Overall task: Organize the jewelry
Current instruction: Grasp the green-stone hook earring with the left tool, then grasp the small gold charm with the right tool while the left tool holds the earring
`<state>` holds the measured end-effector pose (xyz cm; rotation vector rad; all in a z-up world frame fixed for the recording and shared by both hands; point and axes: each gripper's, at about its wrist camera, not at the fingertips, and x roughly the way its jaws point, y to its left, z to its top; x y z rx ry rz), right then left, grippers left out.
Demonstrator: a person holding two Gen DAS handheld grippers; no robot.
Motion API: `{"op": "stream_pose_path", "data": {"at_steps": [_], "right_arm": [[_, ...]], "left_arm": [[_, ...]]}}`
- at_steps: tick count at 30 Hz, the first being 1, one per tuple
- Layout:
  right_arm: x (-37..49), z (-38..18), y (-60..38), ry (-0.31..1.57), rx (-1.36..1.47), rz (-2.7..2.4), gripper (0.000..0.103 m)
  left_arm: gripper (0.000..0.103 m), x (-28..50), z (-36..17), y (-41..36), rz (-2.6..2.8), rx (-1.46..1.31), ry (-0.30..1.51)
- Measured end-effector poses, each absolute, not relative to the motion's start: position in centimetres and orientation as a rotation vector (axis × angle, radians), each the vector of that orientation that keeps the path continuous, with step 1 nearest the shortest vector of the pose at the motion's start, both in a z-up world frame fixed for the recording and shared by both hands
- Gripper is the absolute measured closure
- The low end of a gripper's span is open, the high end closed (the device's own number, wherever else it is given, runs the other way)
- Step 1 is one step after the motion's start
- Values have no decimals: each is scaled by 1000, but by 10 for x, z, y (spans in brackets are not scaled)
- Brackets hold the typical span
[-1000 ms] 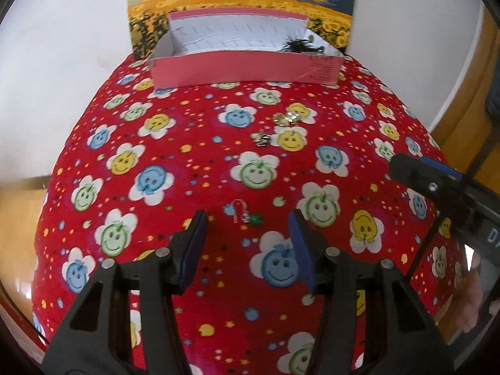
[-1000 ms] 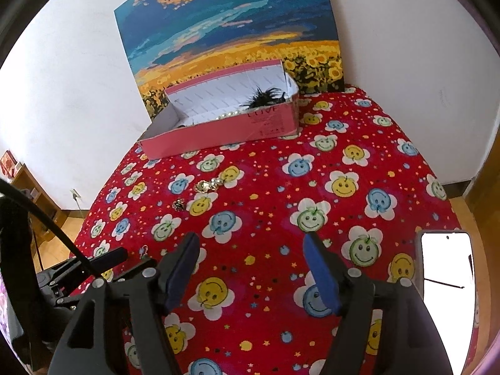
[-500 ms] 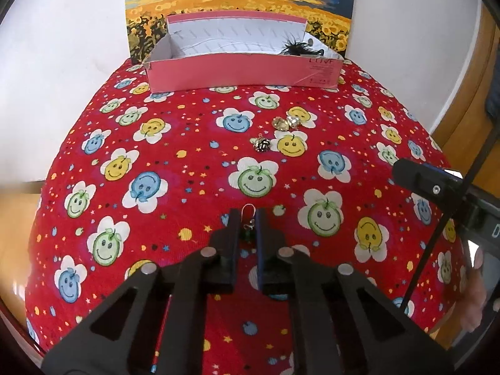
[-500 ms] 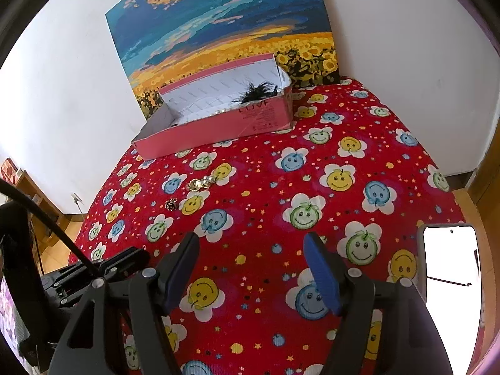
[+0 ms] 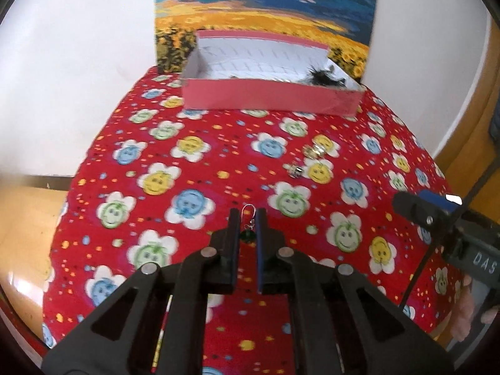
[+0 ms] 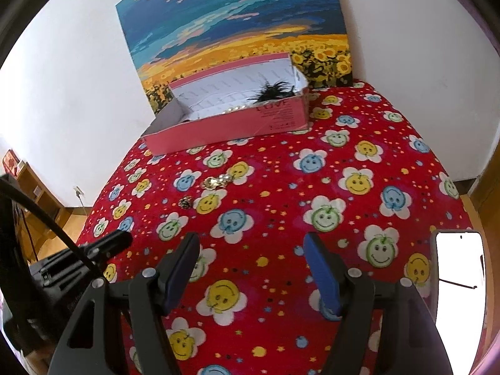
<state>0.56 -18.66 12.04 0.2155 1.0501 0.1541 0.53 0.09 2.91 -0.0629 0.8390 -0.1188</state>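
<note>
- On the table, a red cloth [image 5: 218, 143] printed with smiling flowers is spread; it is the largest thing and it is seen in both views.
- Against the white wall one painting [image 6: 237, 31] of a sunflower field is leaned, and just before it one pink box [image 5: 268, 97] is placed, with a black tufted thing [image 6: 275, 89] and a row of pearls inside.
- One phone [image 6: 457, 284] with a bright screen is seen at the right edge of the right wrist view.
- Compared with one second ago, the left gripper [image 5: 247, 218] has been closed: its jaws were wide apart then, and now only a narrow gap is left between them.
- One earring [image 5: 248, 231], a silver hook with a green bead, was lying on the cloth between the open fingers before; now it is pinched between the two fingers [image 5: 232, 228], with the hook standing out past the tips, and it appears lifted off the cloth.
- The right gripper [image 6: 251, 250] is held with its jaws wide apart as before, and nothing is between them.
- Two pieces are left on the cloth between the grippers and the box: one golden cluster [image 6: 218, 182] and, just beside it, one small dark piece [image 6: 185, 202].
</note>
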Motion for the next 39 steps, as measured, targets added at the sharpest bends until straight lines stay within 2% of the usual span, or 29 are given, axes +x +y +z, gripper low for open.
{"op": "stream_pose_path", "data": {"at_steps": [12,19,35,39], "right_arm": [[18,118,-140,1056,149,202,32],[33,107,-107,1070,92,237,45],[61,80,-80,1106,49,207,55],[67,78,-78,1113,39,194,61]], "left_arm": [[102,18,33,51,-49,-149,828],[102,23,27,63,-47,-177,833],[102,26,21,80,-51,-228,835],[102,27,21,81,-52,-236,836]]}}
